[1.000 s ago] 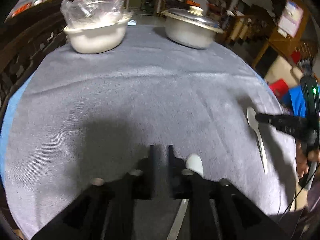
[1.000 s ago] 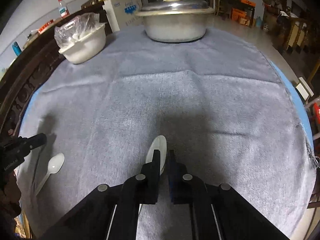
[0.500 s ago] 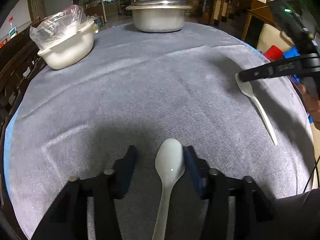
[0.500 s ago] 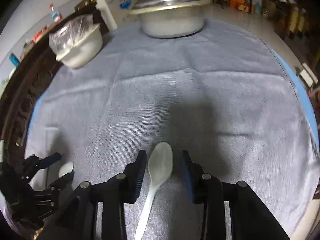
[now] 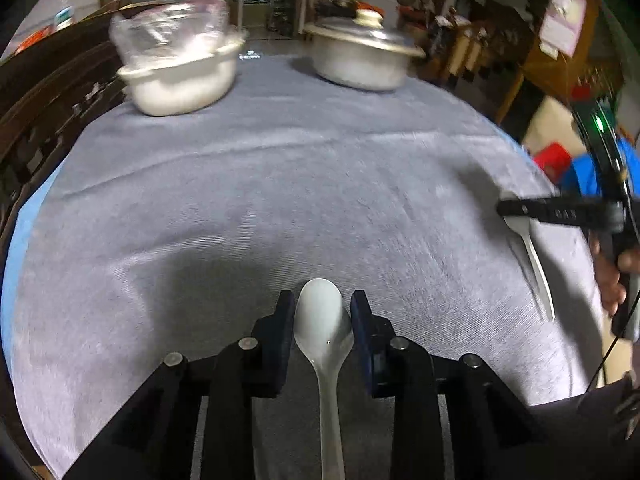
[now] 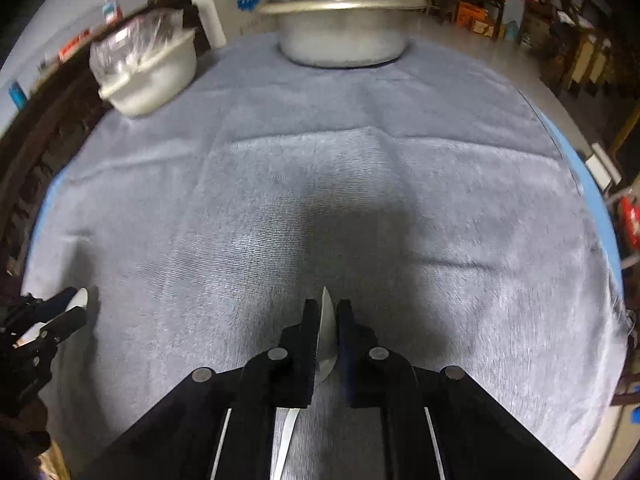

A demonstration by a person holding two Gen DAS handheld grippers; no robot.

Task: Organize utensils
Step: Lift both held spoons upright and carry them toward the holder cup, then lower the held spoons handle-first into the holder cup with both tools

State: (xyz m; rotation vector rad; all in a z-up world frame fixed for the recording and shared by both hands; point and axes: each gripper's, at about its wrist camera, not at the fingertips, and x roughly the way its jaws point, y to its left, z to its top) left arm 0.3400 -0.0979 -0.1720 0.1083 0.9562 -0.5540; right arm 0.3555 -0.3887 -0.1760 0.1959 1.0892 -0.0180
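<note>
Right white plastic spoon (image 6: 325, 322), flat between parted jaws half a second ago, now tipped on edge and pinched in the almost closed right gripper (image 6: 325, 307). Left white plastic spoon (image 5: 323, 324) squeezed across its bowl by the left gripper (image 5: 323, 300), jaws just drawn in to a narrow gap. Both pickups probably secured; lift to follow. Both on the near side of the grey cloth (image 6: 360, 184), well short of the lidded metal pot (image 6: 344, 36). Tongs angled steeply down, handles trailing back beneath.

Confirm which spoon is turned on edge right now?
The right gripper's spoon: it stands edge-on, pinched between shut jaws. The left gripper's spoon shows its bowl face-up, jaws closing round the bowl's sides.
</note>
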